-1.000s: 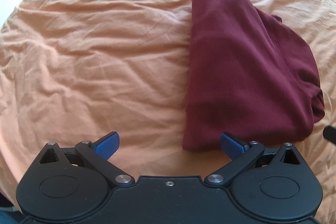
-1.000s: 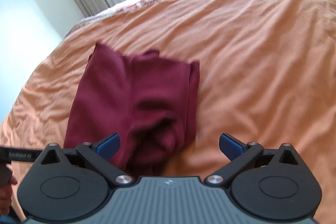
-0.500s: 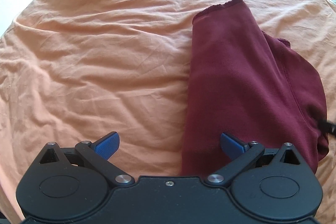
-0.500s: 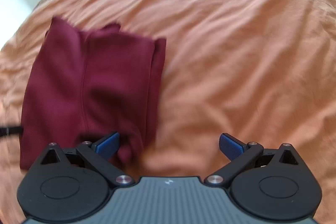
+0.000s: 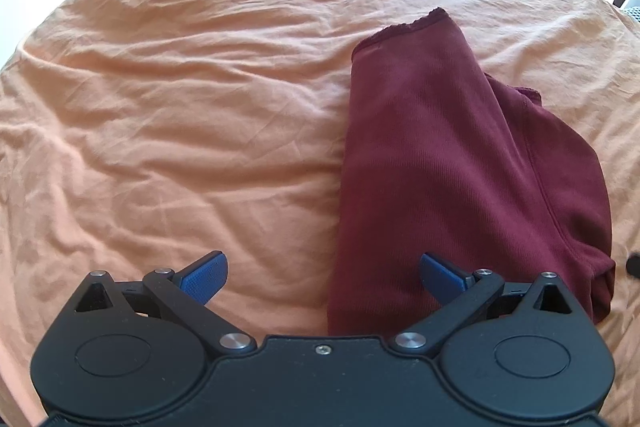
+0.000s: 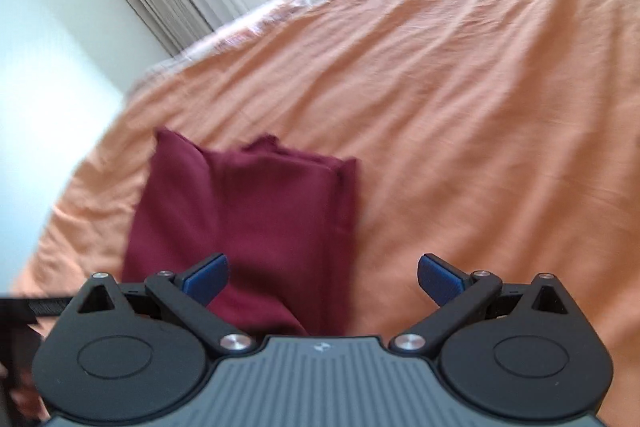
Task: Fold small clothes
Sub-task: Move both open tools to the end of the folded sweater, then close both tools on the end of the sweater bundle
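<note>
The left gripper [image 5: 322, 277] and right gripper [image 6: 322, 277] both hover with jaws spread wide, holding nothing.

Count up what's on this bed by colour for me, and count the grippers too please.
Maroon garment, folded: 1
Orange bedspread: 1
Black grippers with blue pads, both open and holding nothing: 2, the left gripper and the right gripper
Total: 4
</note>
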### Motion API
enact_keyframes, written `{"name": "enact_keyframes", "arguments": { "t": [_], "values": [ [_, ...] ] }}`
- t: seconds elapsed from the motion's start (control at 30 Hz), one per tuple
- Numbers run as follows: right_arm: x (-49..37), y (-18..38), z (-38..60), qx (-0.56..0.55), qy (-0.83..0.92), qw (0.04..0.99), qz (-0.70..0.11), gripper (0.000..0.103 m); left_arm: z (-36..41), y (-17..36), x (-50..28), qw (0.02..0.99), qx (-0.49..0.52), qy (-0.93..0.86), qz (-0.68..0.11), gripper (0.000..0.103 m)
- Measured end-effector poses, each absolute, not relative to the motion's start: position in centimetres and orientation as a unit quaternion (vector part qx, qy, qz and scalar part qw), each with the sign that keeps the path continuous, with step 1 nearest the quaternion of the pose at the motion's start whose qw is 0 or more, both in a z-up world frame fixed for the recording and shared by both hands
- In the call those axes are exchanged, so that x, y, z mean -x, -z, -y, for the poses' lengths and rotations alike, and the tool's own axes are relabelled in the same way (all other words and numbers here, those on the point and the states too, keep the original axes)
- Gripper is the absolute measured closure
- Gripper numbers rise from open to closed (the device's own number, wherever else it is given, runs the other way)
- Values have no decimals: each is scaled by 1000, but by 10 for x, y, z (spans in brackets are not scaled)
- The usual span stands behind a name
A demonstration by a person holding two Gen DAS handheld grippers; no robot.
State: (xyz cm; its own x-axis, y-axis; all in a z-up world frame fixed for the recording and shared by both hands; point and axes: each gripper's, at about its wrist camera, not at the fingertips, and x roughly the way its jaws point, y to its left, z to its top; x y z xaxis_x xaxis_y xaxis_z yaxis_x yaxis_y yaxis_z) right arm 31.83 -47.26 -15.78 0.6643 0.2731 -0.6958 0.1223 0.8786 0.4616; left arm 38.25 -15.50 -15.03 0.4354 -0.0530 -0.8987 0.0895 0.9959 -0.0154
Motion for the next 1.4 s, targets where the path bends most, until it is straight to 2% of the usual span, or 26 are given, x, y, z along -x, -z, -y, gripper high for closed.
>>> {"name": "enact_keyframes", "arguments": {
  "t": [0.27, 0.6, 0.7, 0.77, 0.83, 0.9, 1.03, 1.1, 1.17, 1.3, 1.4],
  "values": [
    [-358, 198, 461, -236, -56, 869, -431, 0, 165, 161, -398, 860, -47, 62, -505, 1],
    [-350, 207, 458, -229, -68, 875, -421, 0, 152, 183, -405, 847, 14, 68, -526, 0],
    [-348, 202, 451, -221, -66, 876, -423, 13, 150, 186, -410, 839, 26, 69, -539, 0],
    [-347, 201, 448, -229, -72, 874, -423, 30, 149, 186, -412, 834, 32, 74, -545, 0],
    [-346, 200, 444, -237, -72, 869, -427, 35, 149, 186, -414, 832, 32, 79, -548, 1],
    [-347, 201, 444, -252, -64, 865, -429, 42, 151, 184, -414, 832, 26, 94, -546, 8],
    [-342, 196, 443, -273, -51, 860, -428, 63, 151, 180, -415, 827, 30, 120, -548, 19],
    [-340, 188, 437, -257, -44, 866, -427, 70, 149, 181, -417, 820, 47, 137, -553, 35],
    [-337, 180, 430, -241, -38, 871, -426, 78, 146, 181, -419, 812, 69, 156, -559, 46],
    [-331, 157, 413, -210, -25, 886, -413, 83, 143, 177, -419, 809, 77, 160, -561, 67],
    [-327, 136, 392, -180, -24, 898, -401, 85, 144, 167, -417, 813, 68, 161, -556, 75]
  ]
}}
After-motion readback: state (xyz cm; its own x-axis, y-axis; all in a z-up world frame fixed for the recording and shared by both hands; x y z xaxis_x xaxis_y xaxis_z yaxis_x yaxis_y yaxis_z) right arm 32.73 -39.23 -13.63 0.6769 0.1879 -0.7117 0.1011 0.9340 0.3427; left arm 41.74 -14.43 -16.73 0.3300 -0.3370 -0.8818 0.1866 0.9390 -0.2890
